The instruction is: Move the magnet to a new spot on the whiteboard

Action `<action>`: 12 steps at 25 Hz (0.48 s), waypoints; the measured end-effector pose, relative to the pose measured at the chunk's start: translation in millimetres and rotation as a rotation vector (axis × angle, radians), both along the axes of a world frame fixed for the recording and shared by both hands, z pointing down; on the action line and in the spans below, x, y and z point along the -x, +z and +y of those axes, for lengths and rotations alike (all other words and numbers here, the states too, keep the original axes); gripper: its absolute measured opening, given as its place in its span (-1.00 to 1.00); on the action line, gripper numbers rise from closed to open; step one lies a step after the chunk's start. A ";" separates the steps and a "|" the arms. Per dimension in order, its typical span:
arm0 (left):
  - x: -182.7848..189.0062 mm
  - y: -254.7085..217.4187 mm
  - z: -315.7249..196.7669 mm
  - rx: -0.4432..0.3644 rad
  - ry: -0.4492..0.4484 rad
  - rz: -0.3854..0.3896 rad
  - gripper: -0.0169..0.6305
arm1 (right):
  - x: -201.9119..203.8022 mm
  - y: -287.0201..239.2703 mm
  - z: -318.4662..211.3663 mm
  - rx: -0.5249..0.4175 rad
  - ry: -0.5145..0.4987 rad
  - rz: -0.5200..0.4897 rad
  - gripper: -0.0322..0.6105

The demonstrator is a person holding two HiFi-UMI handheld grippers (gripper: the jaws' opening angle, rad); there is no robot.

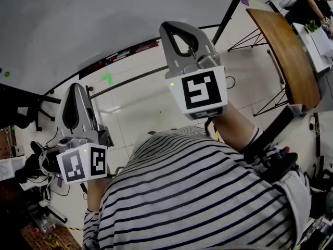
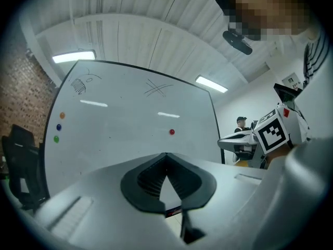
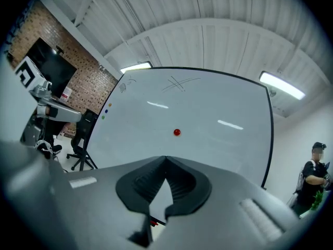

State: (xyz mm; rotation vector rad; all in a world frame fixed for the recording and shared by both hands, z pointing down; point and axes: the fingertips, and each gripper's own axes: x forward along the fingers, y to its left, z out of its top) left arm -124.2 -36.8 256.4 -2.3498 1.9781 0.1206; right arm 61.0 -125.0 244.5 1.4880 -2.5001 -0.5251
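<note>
A small red magnet (image 2: 171, 132) sticks near the middle of the large whiteboard (image 2: 125, 113), well away from both grippers. The right gripper view has the magnet (image 3: 177, 132) straight ahead on the board (image 3: 218, 103). My right gripper (image 3: 165, 159) is shut with nothing between its jaws. My left gripper (image 2: 166, 155) is shut and empty too. In the head view the right gripper (image 1: 173, 29) is raised toward the whiteboard (image 1: 104, 14), and the left gripper (image 1: 76, 89) hangs lower at the left. The red magnet is not visible in the head view.
Orange (image 2: 62, 115), blue (image 2: 58, 127) and green (image 2: 56, 138) magnets sit at the board's left edge. A black office chair (image 2: 21, 165) stands left of the board. A wooden table (image 1: 289, 56) is at the right, and a person (image 3: 314, 176) stands beyond it.
</note>
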 end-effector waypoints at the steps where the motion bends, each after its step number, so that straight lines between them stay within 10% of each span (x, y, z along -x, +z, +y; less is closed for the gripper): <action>1: 9.8 0.7 11.2 -0.005 -0.003 -0.001 -0.90 | 10.5 1.2 13.3 0.001 -0.001 0.003 -0.89; 12: 33.1 -0.4 23.4 -0.005 0.033 -0.008 -0.90 | 39.9 21.2 36.3 0.190 -0.023 -0.210 -0.89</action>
